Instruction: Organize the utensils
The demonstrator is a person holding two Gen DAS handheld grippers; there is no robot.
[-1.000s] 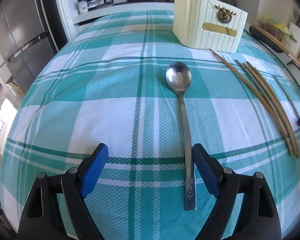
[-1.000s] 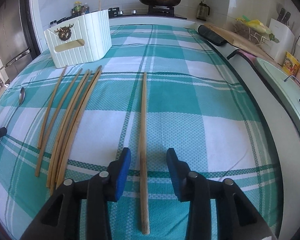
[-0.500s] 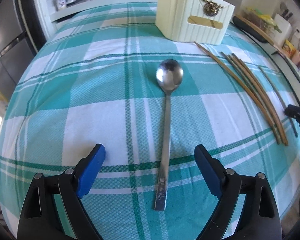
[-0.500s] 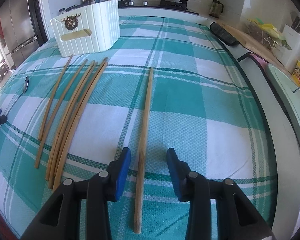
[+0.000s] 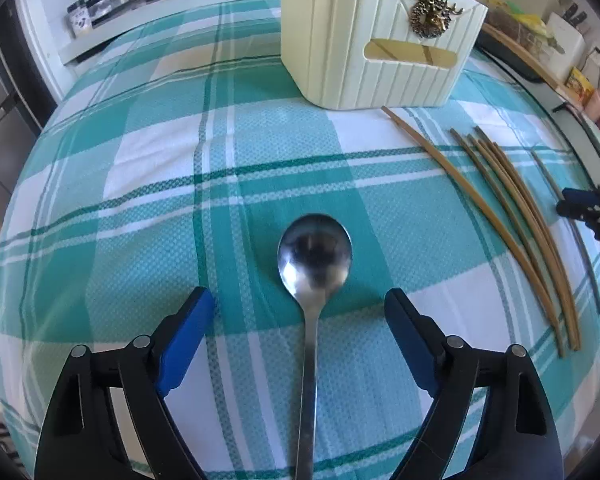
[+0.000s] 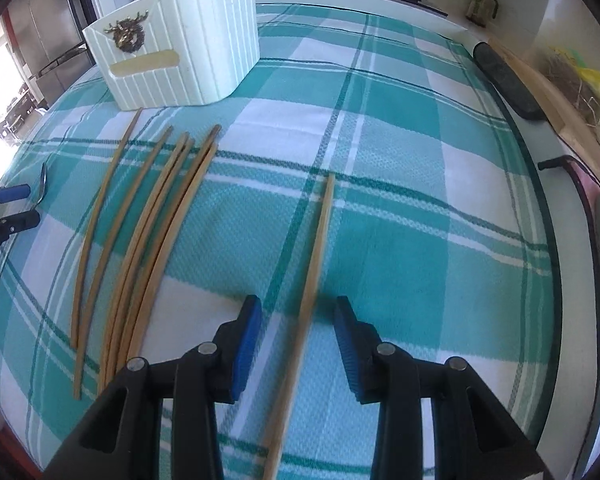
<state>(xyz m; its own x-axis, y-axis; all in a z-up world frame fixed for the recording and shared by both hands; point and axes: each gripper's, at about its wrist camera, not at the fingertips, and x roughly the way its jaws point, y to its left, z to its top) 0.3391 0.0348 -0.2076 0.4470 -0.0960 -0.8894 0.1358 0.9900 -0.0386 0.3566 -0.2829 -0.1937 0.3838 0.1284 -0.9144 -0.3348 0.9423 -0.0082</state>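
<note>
The checked tablecloth [image 5: 148,216] is spread over the whole table, and the cream utensil holder [image 5: 376,44] is stood at its far side, with a group of chopsticks [image 6: 140,240] laid near it toward the right. The left gripper [image 5: 299,320] is seen released, its jaws wide apart either side of the spoon [image 5: 314,264], which lies flat with its bowl just beyond the pads and its handle running back between them; the jaws have just been closing a little, yet no pad is touching the metal. The right gripper [image 6: 298,330] is also released, its jaws set narrower around a single chopstick [image 6: 316,264] lying alone to the right of the group, with clear gaps on both sides. A slip is judged likely if either pair is closed too high above the cloth: the thin handle and the slim stick could be squeezed out sideways or pressed into the fabric, and the cloth itself might be pinched. Compared with a second ago, both grippers have been carried forward, so that the spoon's bowl and the holder are now seen much nearer, and the spoon is centred between the left jaws.
</note>
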